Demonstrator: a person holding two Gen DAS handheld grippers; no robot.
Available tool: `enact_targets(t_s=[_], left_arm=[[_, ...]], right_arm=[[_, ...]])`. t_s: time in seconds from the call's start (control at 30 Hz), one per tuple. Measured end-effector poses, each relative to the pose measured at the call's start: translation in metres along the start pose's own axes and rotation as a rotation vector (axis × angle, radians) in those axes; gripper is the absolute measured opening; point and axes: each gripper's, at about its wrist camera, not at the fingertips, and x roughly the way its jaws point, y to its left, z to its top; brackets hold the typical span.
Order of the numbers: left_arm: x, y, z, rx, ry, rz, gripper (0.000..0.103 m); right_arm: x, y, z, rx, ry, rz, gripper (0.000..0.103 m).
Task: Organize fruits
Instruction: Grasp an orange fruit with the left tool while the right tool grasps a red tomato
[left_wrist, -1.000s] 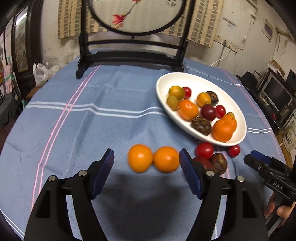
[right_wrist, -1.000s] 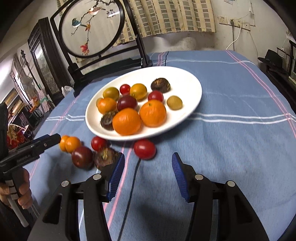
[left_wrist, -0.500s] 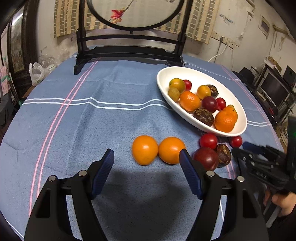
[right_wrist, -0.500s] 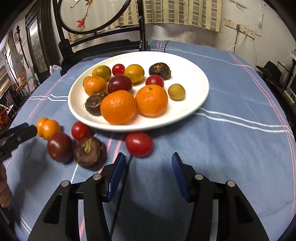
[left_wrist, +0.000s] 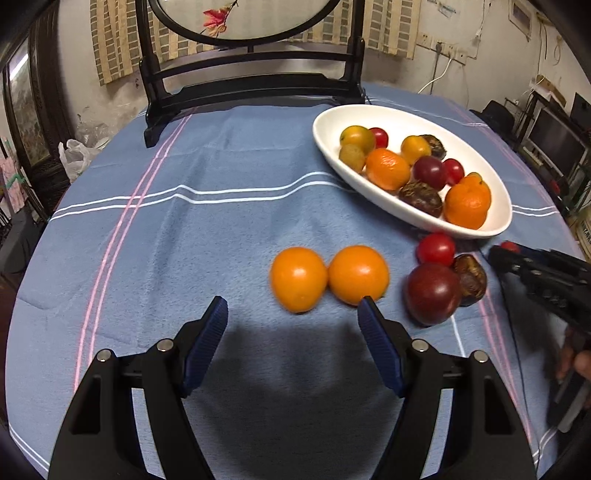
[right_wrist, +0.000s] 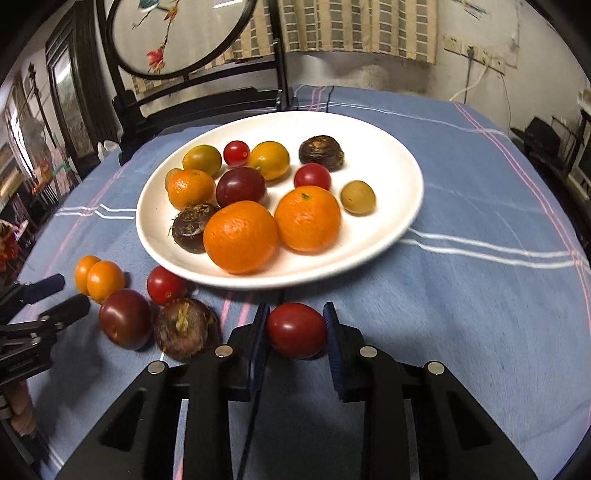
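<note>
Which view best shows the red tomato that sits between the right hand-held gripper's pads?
The right wrist view: the red tomato fills the gap in the right hand-held gripper, whose jaws have just closed onto it. The left wrist view shows only a red sliver behind that gripper's tip.

table under blue striped cloth. on cloth: white plate of fruit, two touching oranges, two cherry tomatoes, plum, dark brown fruit, black wooden stand at far edge.
</note>
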Motion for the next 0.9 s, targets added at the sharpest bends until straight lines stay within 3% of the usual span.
enact_targets(t_s=[0.17,0.27,0.47,0.57,0.6,0.63,0.77,0.9], left_arm=[[0.008,0.002,-0.002,0.02,0.02,0.029,0.071],[0.015,0.001,-0.003,0.034,0.038,0.044,0.062],[0.024,0.005,0.002,0.0,0.014,0.031,0.059],[0.027,0.0,0.006,0.029,-0.023,0.073,0.058],[0.027,-0.002,0.006,0.036,-0.029,0.074,0.051],[0.027,-0.004,0.007,0.047,-0.031,0.05,0.034],[0.025,-0.01,0.005,0.066,-0.036,0.052,0.035],[0.016,-0.001,0.007,0.002,-0.026,0.034,0.035]], right_arm=[[-0.007,-0.009,-0.005,0.028,-0.007,0.028,0.03],[-0.011,-0.008,-0.005,0.028,-0.016,0.044,0.03],[-0.013,0.0,-0.006,0.007,-0.015,0.075,0.03],[-0.013,0.001,-0.006,0.006,-0.015,0.077,0.03],[-0.014,0.001,-0.005,0.006,-0.017,0.079,0.03],[-0.015,0.001,-0.005,0.005,-0.02,0.08,0.03],[-0.02,0.001,-0.004,0.006,-0.038,0.078,0.03],[-0.026,-0.001,-0.005,0.014,-0.057,0.088,0.03]])
